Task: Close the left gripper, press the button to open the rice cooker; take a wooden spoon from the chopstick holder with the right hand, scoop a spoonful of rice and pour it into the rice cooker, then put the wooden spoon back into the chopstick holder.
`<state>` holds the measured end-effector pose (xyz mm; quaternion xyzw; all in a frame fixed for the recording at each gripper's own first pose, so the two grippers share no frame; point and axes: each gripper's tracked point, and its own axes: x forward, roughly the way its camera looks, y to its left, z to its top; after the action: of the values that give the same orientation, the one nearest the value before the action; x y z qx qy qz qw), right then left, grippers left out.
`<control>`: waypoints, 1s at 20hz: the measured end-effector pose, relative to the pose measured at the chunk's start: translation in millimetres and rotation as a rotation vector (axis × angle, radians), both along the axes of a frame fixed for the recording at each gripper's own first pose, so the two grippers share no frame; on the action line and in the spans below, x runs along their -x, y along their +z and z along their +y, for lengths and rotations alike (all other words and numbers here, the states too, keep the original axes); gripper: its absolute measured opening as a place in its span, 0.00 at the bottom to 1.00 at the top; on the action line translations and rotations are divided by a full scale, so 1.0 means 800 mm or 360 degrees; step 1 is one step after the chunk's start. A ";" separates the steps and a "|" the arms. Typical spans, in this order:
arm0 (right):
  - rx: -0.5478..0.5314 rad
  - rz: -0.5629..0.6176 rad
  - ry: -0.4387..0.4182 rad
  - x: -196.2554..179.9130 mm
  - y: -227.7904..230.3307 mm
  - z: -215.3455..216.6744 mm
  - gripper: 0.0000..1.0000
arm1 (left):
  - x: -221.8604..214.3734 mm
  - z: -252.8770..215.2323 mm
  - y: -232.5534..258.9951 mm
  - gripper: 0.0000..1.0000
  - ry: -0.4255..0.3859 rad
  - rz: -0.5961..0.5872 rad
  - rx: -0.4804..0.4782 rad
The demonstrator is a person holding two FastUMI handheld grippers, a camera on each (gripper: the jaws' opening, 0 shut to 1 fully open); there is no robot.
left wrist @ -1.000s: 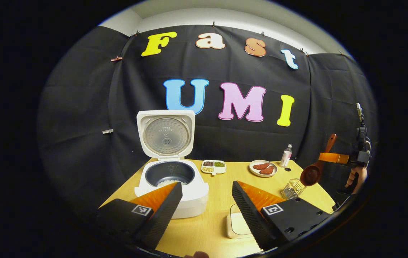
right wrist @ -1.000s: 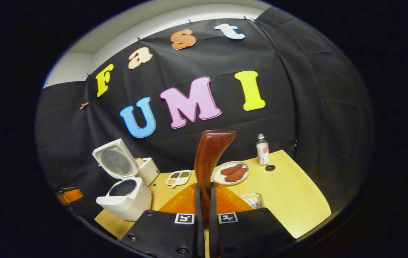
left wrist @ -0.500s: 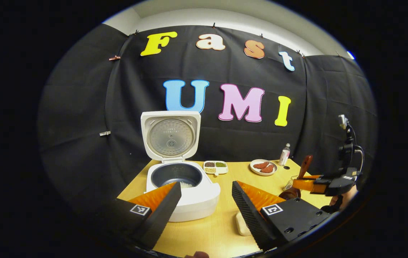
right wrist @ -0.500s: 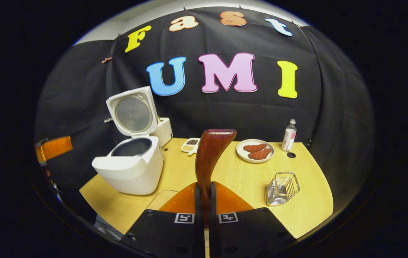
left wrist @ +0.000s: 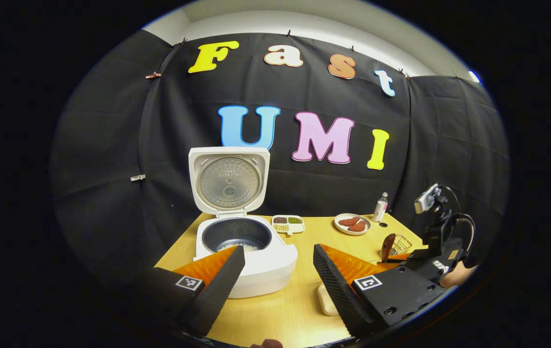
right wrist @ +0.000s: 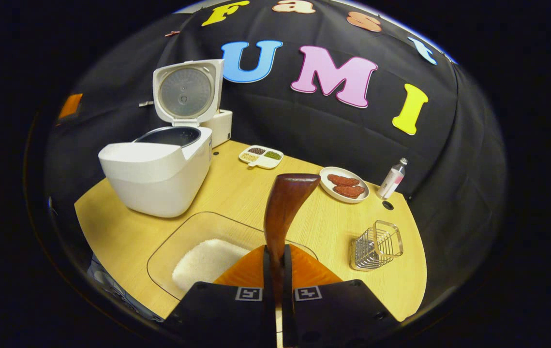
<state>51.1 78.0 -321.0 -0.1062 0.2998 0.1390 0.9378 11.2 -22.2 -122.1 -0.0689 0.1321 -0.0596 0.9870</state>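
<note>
Right gripper view: jaws still clamp wooden spoon [right wrist: 286, 209], now lowered over rice container [right wrist: 198, 251]; left gripper [left wrist: 275, 282] wide.

from the left gripper view we are looking level across the table [left wrist: 299, 309] from its near edge, facing the open rice cooker [left wrist: 246, 251] close ahead. from the right gripper view we are looking down from higher at the table's right side. both are sharing the rice cooker [right wrist: 159, 169] and the plate [right wrist: 345, 186].
</note>
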 end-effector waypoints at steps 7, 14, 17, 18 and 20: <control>-0.0308 0.0197 -0.0191 0.028 -0.031 0.029 0.10 | 0.008 0.007 -0.004 0.98 -0.0001 0.0011 0.0015; -0.0849 0.0347 -0.0454 0.024 -0.028 0.058 0.05 | 0.021 0.023 -0.005 0.98 0.0045 0.0020 0.0032; -0.0982 0.0380 -0.0524 0.021 -0.029 0.055 0.10 | 0.024 0.026 -0.002 0.97 0.0065 0.0014 0.0040; -0.1041 0.0393 -0.0551 0.021 -0.028 0.053 0.10 | 0.024 0.027 -0.001 0.95 0.0070 0.0013 0.0040; -0.1181 0.0412 -0.0618 0.018 -0.024 0.047 0.10 | 0.026 0.027 0.002 0.95 0.0074 0.0010 0.0041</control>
<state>36.5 115.4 -340.3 0.3144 0.3590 0.0708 0.8759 -9.3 -0.7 -120.7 -0.0848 0.1327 -0.0381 0.9868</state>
